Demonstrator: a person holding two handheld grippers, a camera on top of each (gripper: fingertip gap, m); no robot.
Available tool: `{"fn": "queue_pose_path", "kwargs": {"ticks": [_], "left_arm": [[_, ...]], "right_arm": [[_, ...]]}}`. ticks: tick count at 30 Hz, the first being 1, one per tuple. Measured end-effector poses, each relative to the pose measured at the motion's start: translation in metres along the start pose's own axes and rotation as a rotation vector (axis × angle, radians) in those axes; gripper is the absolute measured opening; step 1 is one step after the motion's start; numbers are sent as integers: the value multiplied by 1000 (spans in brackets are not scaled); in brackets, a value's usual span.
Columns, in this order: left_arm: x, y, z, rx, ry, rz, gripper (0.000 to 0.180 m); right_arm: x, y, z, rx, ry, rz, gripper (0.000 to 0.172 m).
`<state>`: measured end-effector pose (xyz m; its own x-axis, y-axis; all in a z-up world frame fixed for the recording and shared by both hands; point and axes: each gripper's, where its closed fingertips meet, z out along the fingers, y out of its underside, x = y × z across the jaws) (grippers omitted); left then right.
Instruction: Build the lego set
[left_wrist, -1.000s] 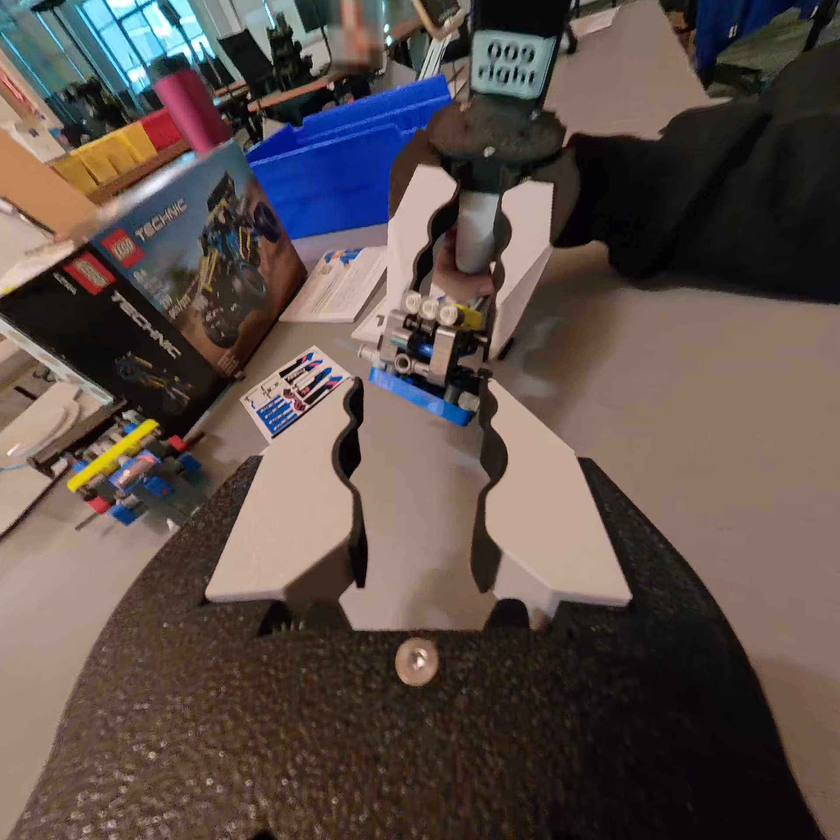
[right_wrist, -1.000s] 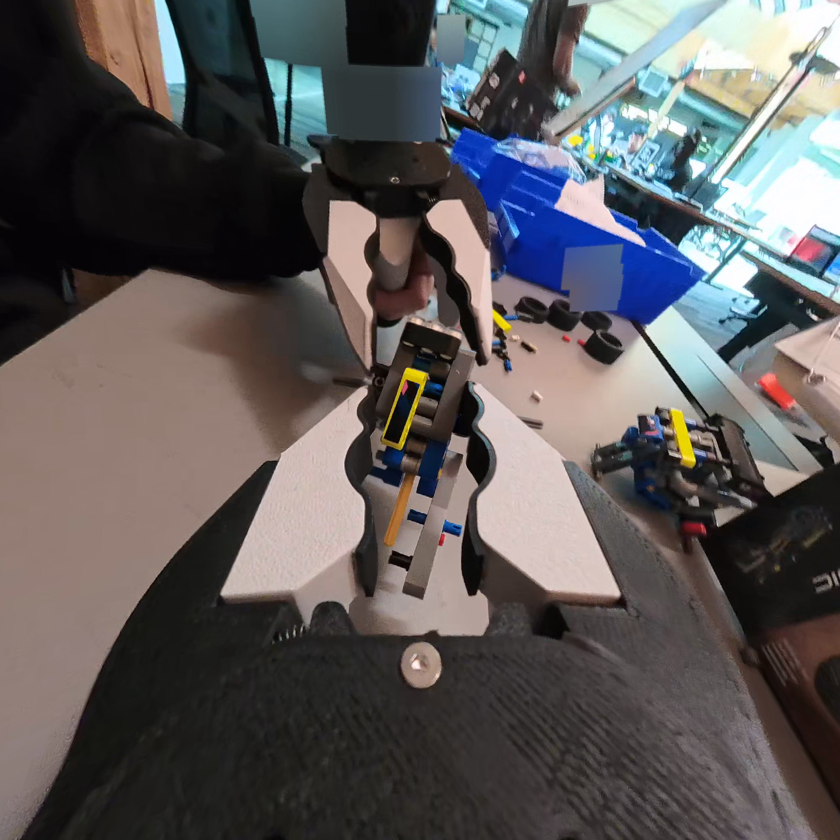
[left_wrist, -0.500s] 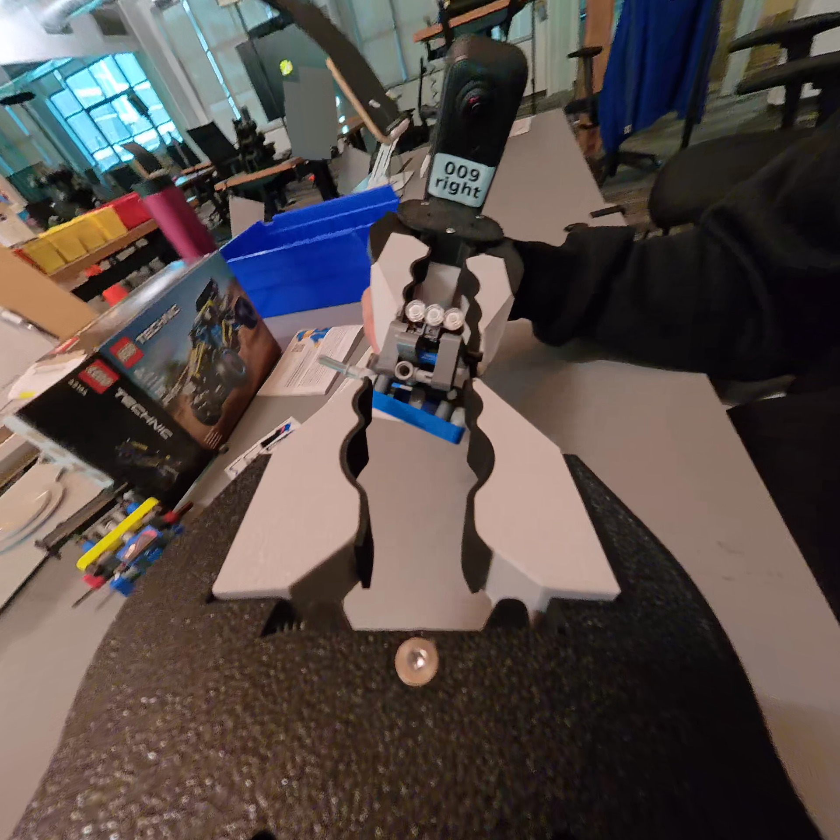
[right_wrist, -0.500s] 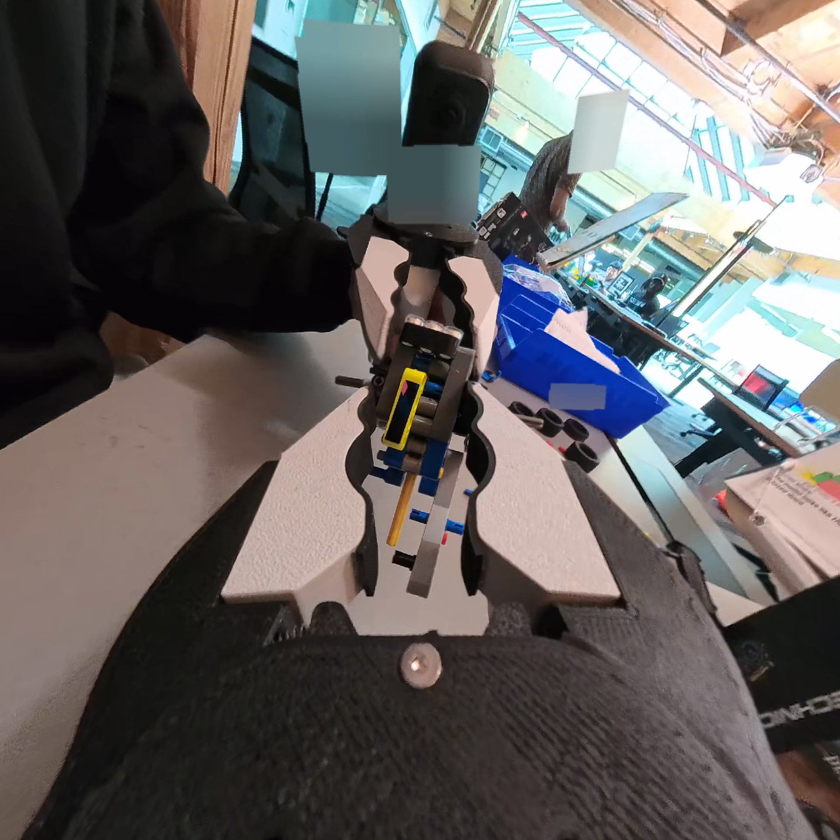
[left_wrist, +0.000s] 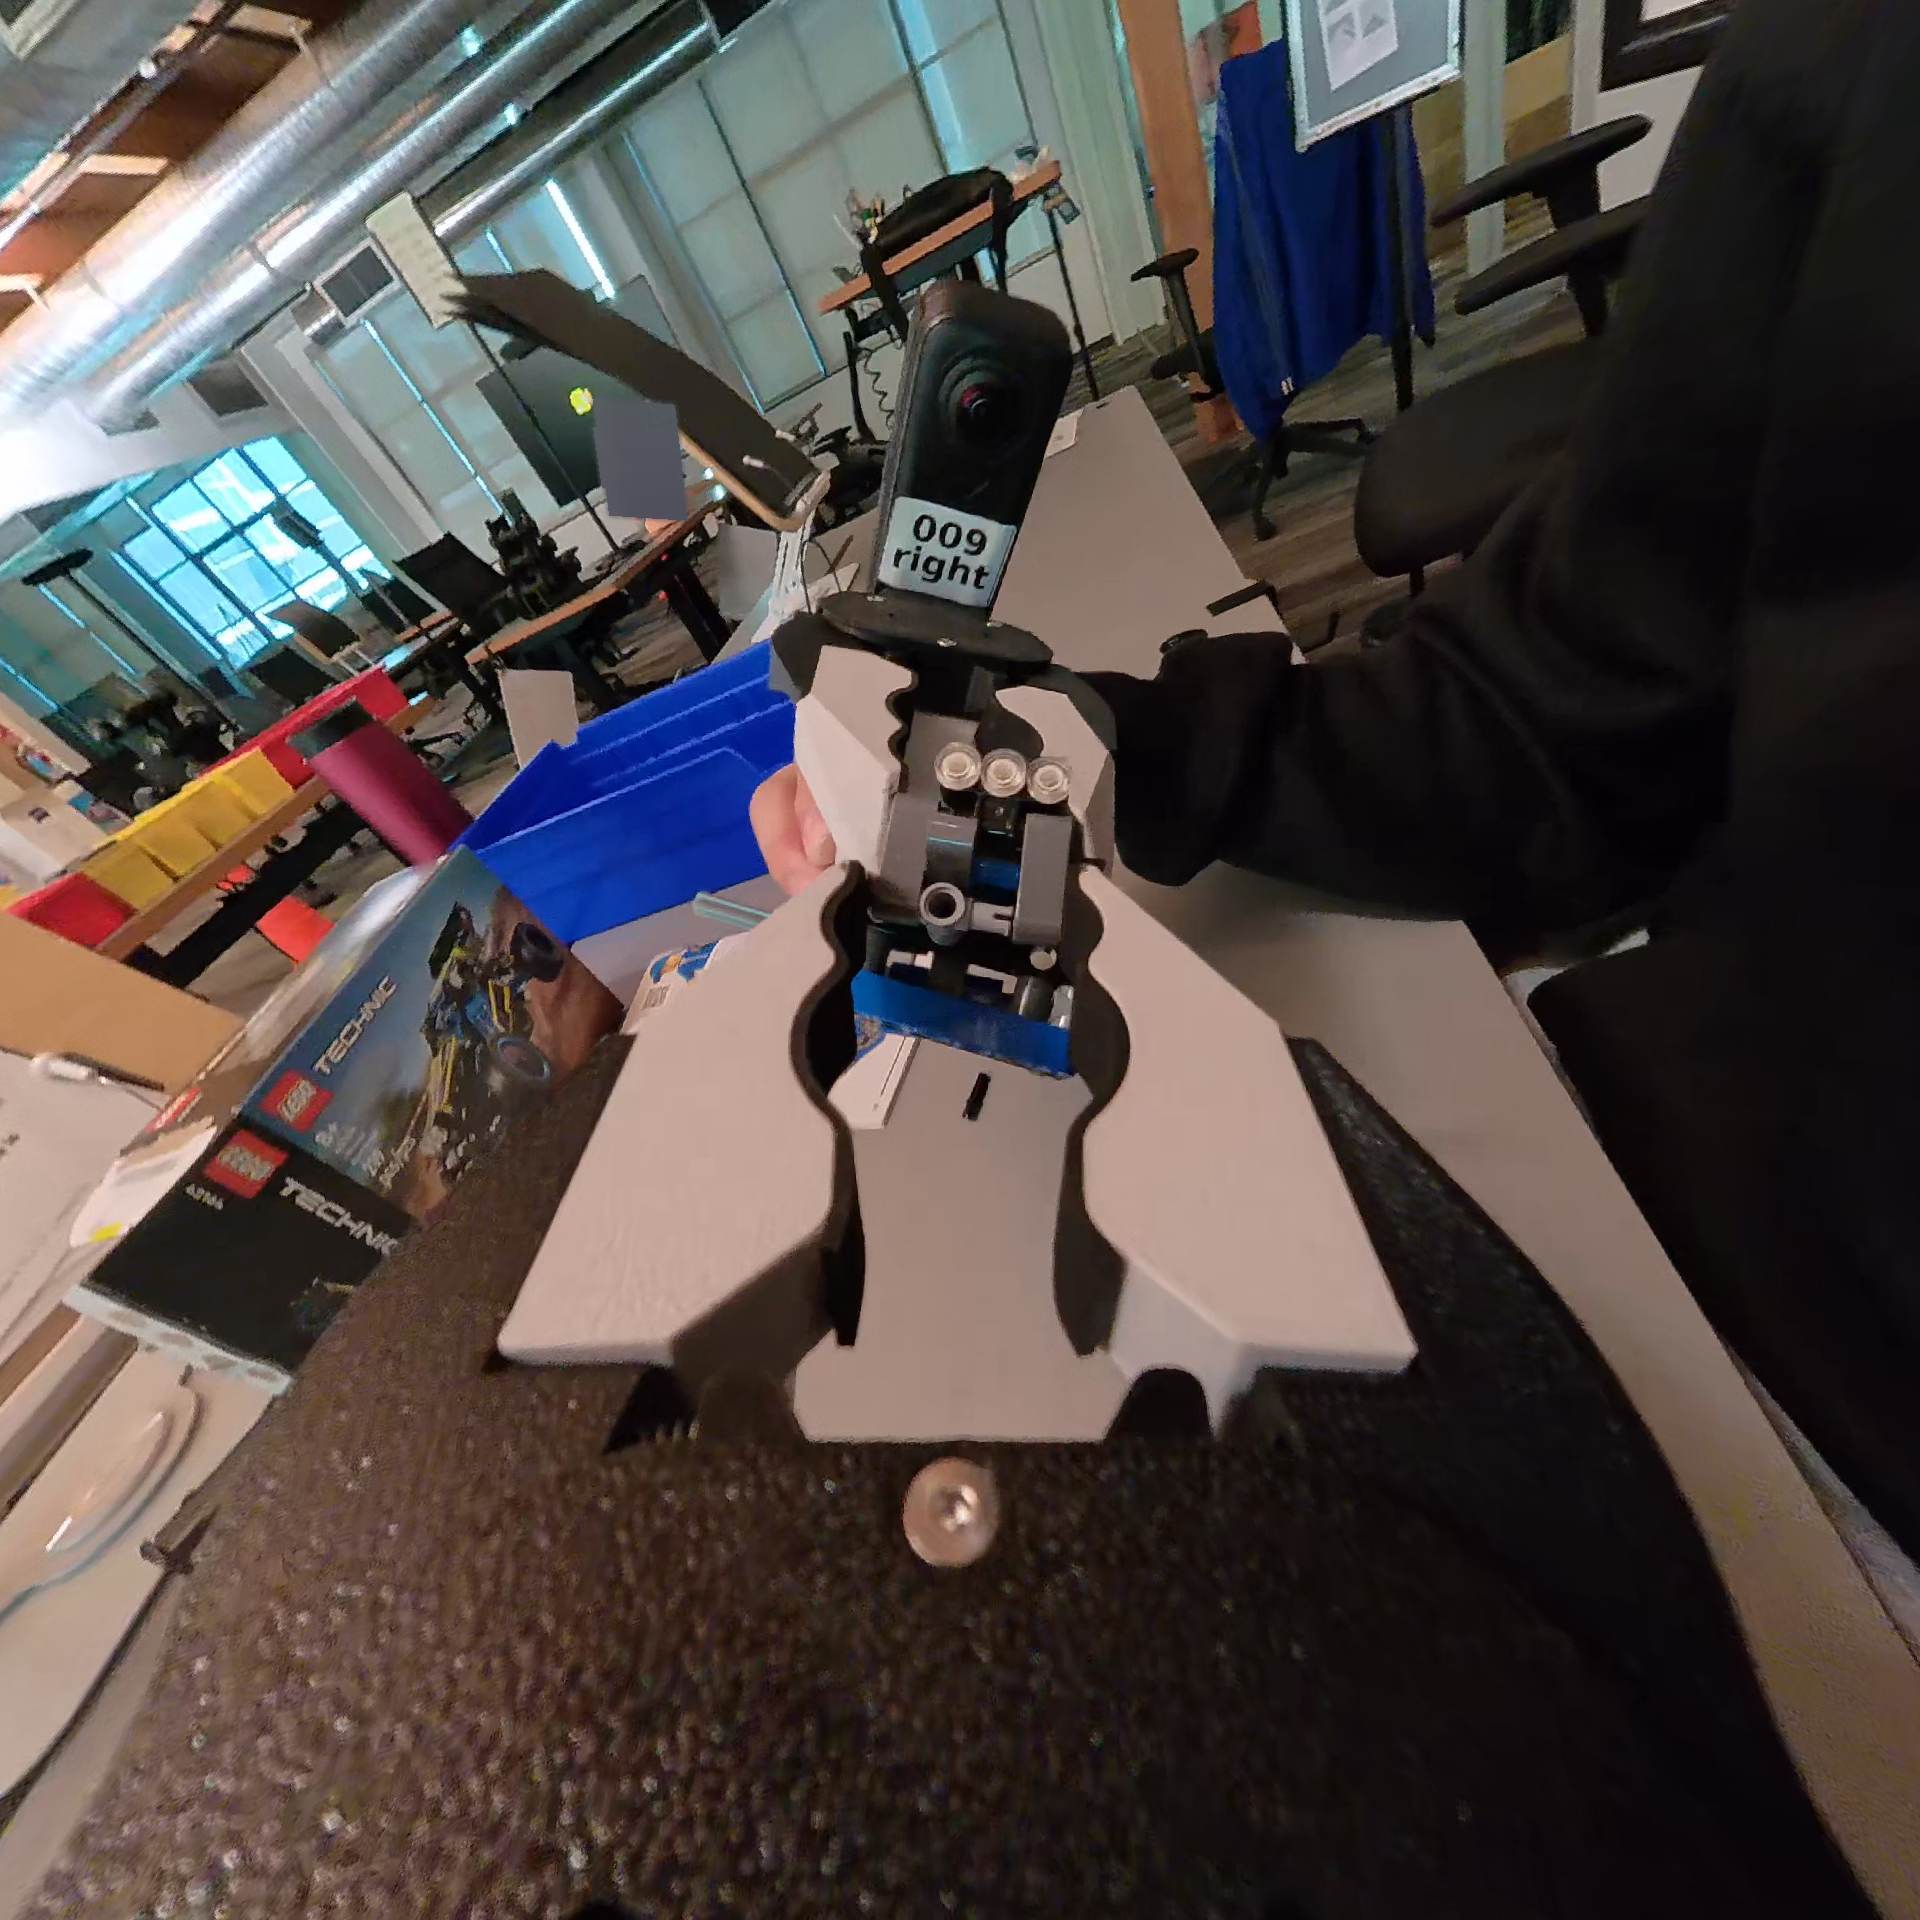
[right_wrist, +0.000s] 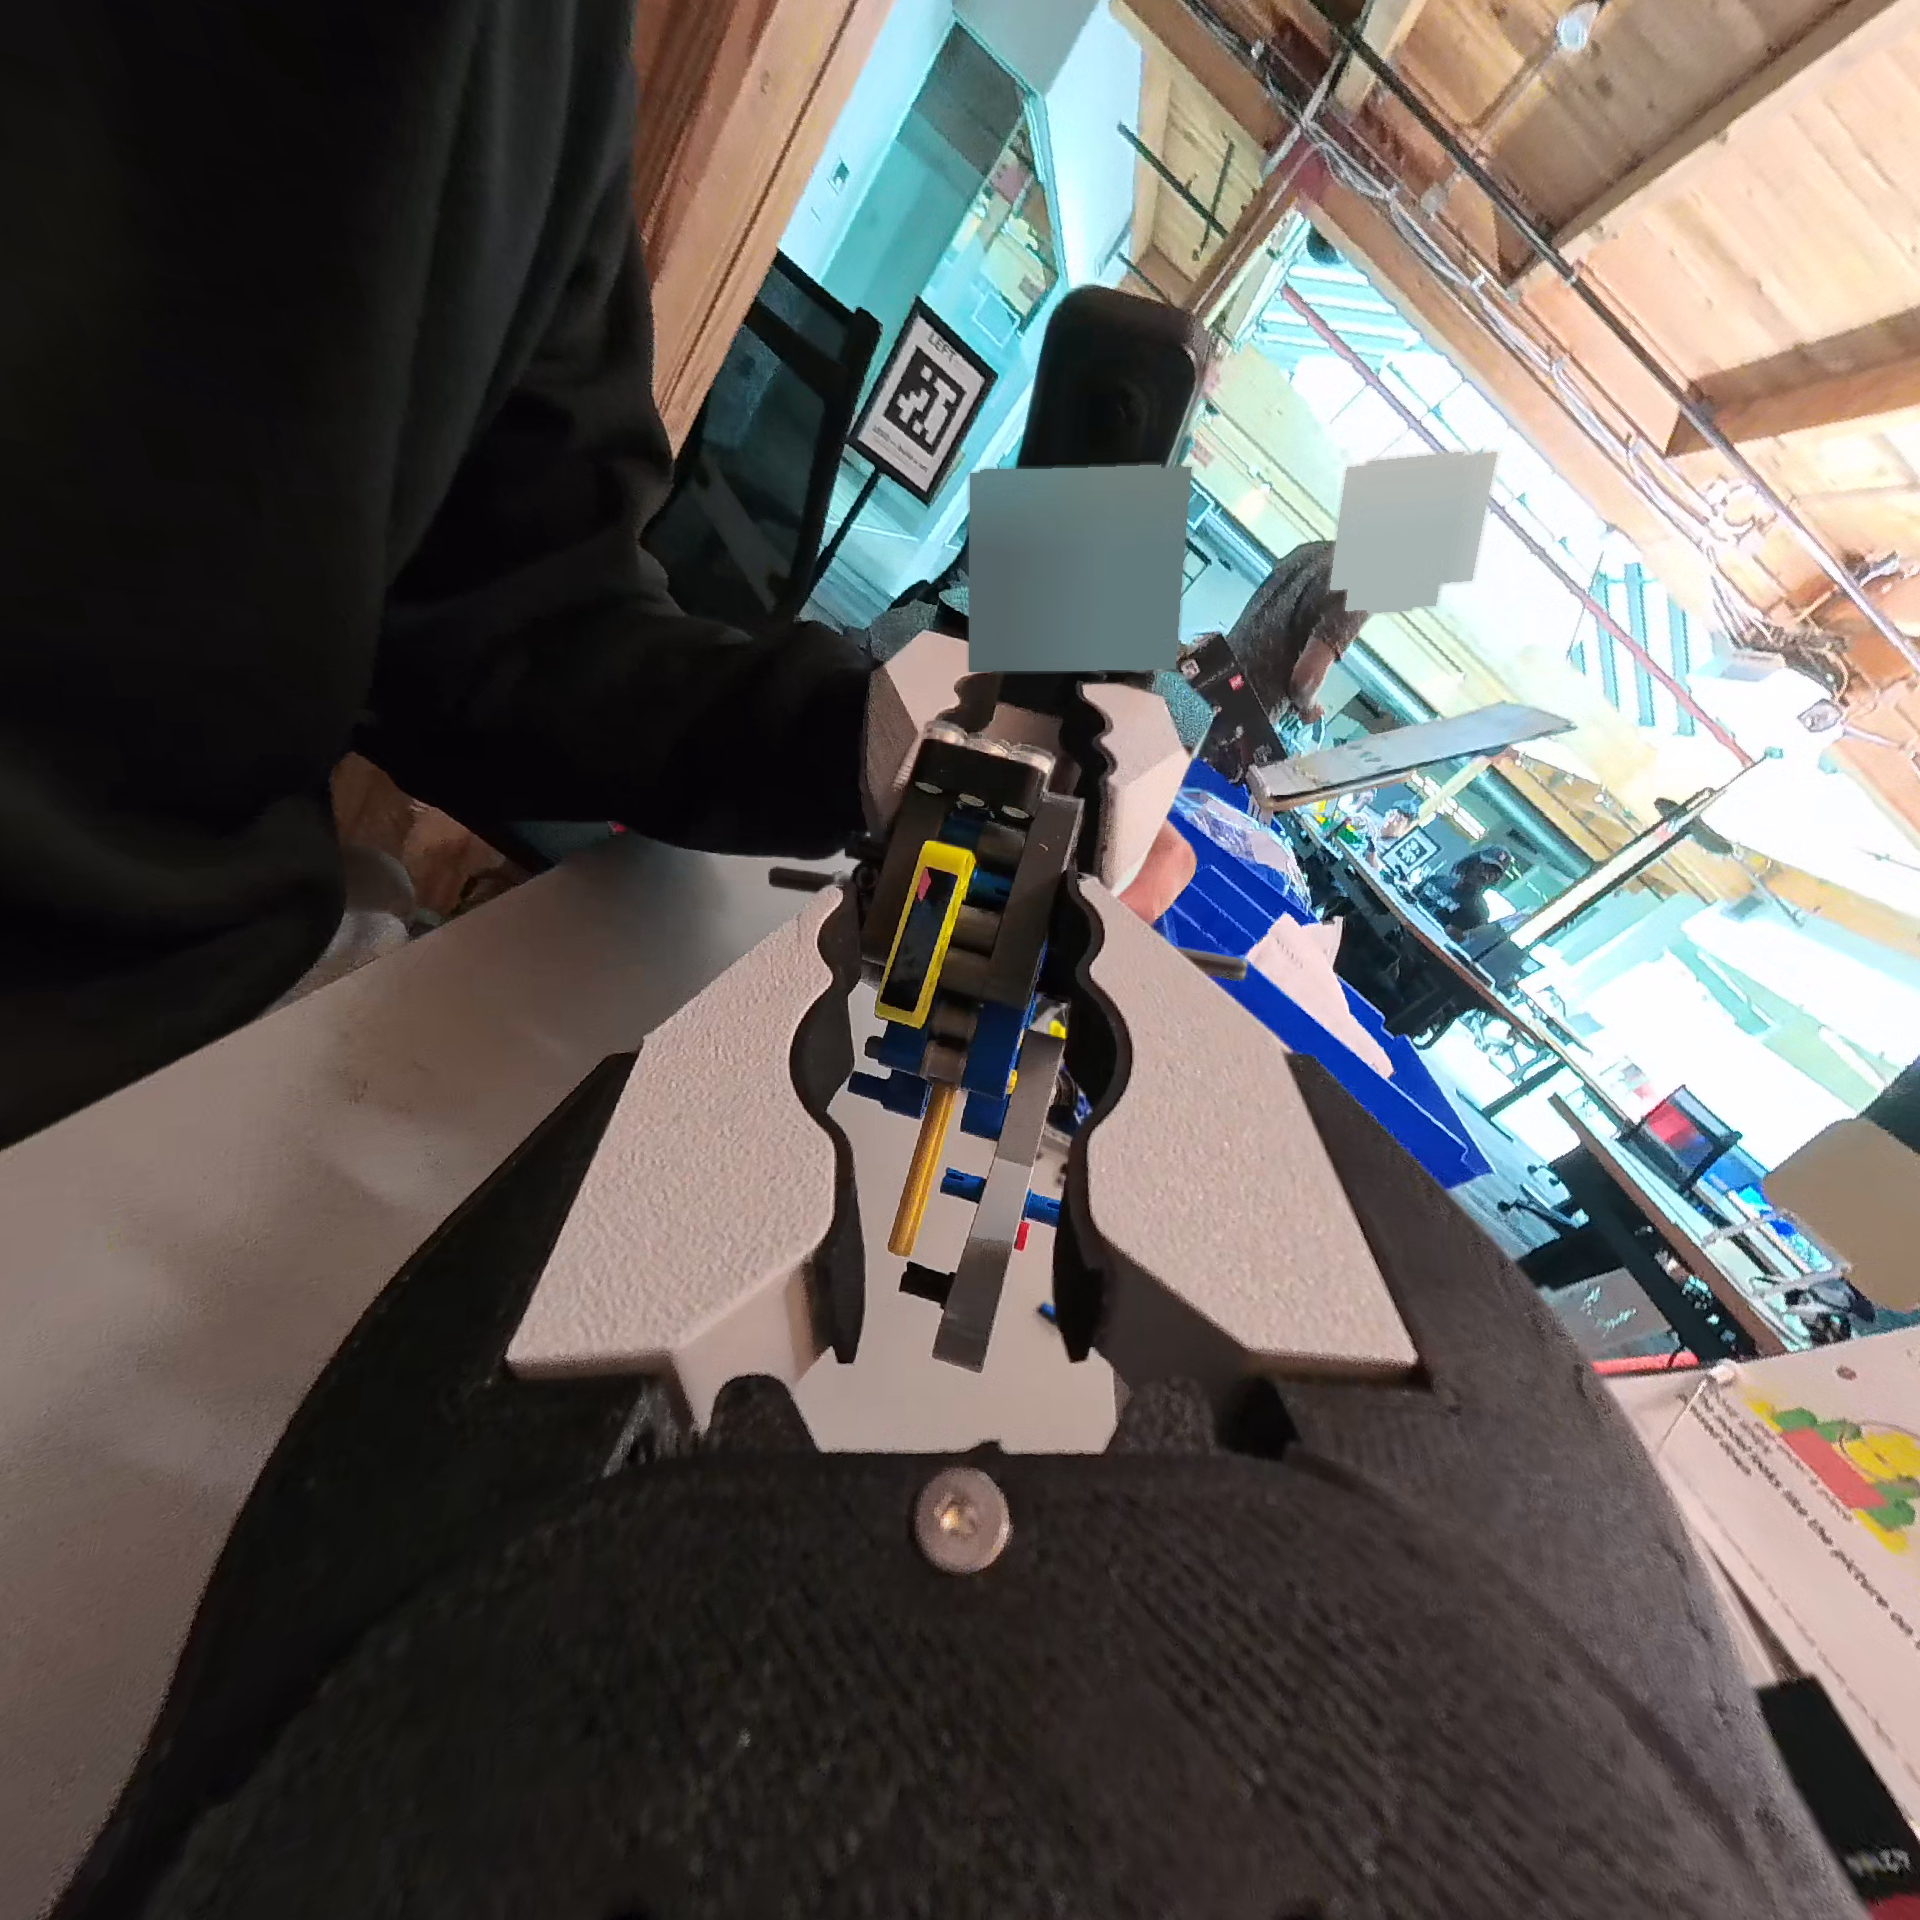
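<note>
I had the small brick-built assembly (right_wrist: 966, 935) between both sets of fingers, lifted clear of the grey worktop (left_wrist: 1351, 997). My right gripper (right_wrist: 961, 914) was clamped on it along its length, the grey beams at its sides lying against the fingers (right_wrist: 727, 1049) and the yellow-framed piece (right_wrist: 920, 935) facing up; a yellow axle (right_wrist: 920, 1174) and a long grey beam (right_wrist: 987, 1226) trailed back toward my palm. My left gripper (left_wrist: 961, 925) came at it from the opposite end, its fingers (left_wrist: 1174, 1018) closed about the blue plate (left_wrist: 966, 1023) and the grey part above it, with the three clear round studs (left_wrist: 1003, 774) poking up beyond. From that side I could not tell for certain that both fingers pressed on it, though they sat hard beside it. The two tools met nose to nose, fingertips almost touching. To handle this well, I judged I should keep both wrists level and squeeze evenly, since loosely pinned parts could twist or pop apart. A printed toy box (left_wrist: 343, 1122), a blue bin (left_wrist: 644, 810) and a booklet (left_wrist: 675, 977) lay off to my left.
</note>
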<state>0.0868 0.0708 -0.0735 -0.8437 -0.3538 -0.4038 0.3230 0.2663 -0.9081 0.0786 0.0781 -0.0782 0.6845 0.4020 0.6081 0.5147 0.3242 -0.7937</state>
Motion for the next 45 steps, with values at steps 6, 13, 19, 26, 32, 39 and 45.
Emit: {"fn": "queue_pose_path", "kwargs": {"ticks": [6,13,19,26,32,39,45], "left_arm": [[5,-10,0,12,0,56,34],[6,-9,0,-21,-3,89,33],[3,-4,1,-37,-3,77,31],[-3,5,3,-52,-6,16,31],[-11,17,3,-63,-44,-9,31],[-21,38,-2,-95,-57,-76,34],[-21,57,-3,-150,-37,-114,41]], "right_arm": [[-3,-12,-1,48,-12,-16,35],[-4,-12,-1,66,-28,17,36],[-3,-7,-2,65,-31,56,35],[1,3,-4,50,-19,111,35],[6,19,-4,8,-8,220,35],[7,47,-5,-104,5,310,34],[2,60,-3,-159,-15,318,34]]}}
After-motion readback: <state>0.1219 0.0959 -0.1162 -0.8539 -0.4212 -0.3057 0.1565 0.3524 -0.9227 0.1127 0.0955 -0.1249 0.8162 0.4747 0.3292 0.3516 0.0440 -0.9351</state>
